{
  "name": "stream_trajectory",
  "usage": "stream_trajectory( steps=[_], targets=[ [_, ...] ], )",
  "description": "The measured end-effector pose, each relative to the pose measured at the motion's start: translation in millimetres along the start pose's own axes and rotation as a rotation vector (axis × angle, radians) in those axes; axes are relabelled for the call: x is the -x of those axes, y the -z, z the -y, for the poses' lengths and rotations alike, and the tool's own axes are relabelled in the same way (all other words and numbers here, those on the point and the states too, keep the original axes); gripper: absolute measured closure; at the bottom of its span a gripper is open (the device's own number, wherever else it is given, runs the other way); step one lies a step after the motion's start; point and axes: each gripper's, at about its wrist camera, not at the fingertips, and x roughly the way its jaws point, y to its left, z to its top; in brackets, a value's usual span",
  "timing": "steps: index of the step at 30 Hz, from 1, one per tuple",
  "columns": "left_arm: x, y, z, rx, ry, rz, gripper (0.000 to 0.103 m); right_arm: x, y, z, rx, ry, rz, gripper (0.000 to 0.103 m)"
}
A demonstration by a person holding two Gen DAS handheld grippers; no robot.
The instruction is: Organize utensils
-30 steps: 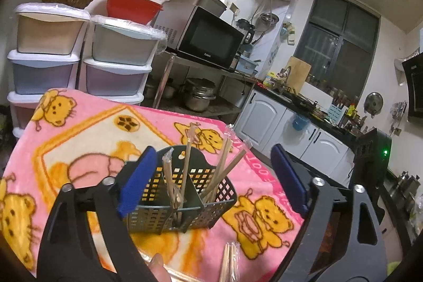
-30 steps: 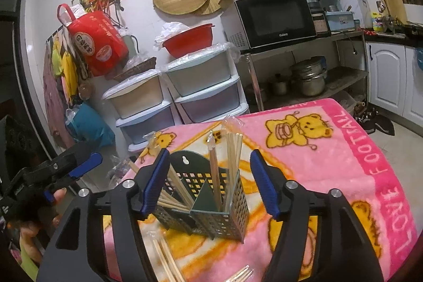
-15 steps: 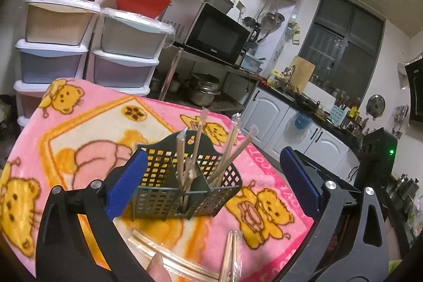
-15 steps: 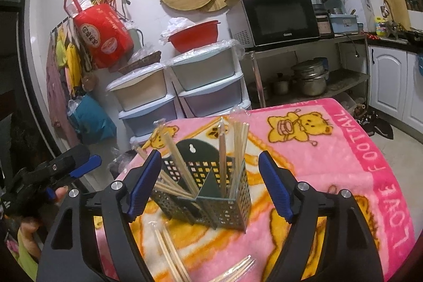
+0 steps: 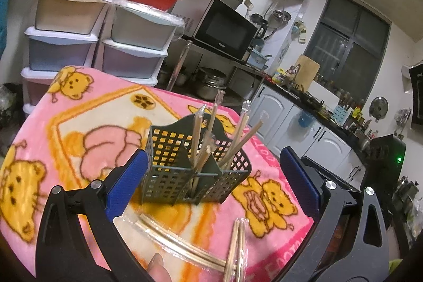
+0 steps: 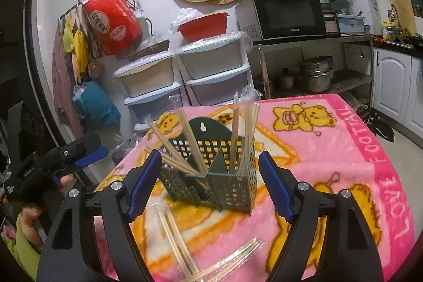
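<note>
On the pink cartoon-bear blanket covering the surface point(image 5: 87, 123), upright and near the middle: a dark green perforated plastic utensil caddy point(image 5: 190, 165), divided so that the wrapped wooden chopsticks point(image 6: 235, 134) already inside lean sorted in separate compartments. Just in front of it, flat on the blanket and likely next to go in: two more plastic-sleeved chopstick pairs point(image 6: 177, 237). Poised above those loose pairs with nothing between the jaws: left gripper point(image 5: 211, 189) spread wide and right gripper point(image 6: 208, 189) apart, both freshly widened, presumably ready for a pick.
</note>
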Motion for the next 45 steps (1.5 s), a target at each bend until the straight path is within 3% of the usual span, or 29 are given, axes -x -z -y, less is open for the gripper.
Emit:
stream_trajectory(
  steps=[34,45],
  targets=[
    [-10.8,53.6,-28.9,0.029,-0.092,-0.141,0.011,-12.7,54.2,7.2,0.002,0.020,-0.150,0.030],
    [-22.8,75.6,-41.8,0.030,-0.124,-0.222,0.011,-17.6,73.1,16.6,-0.002,0.034,-0.210,0.030]
  ],
)
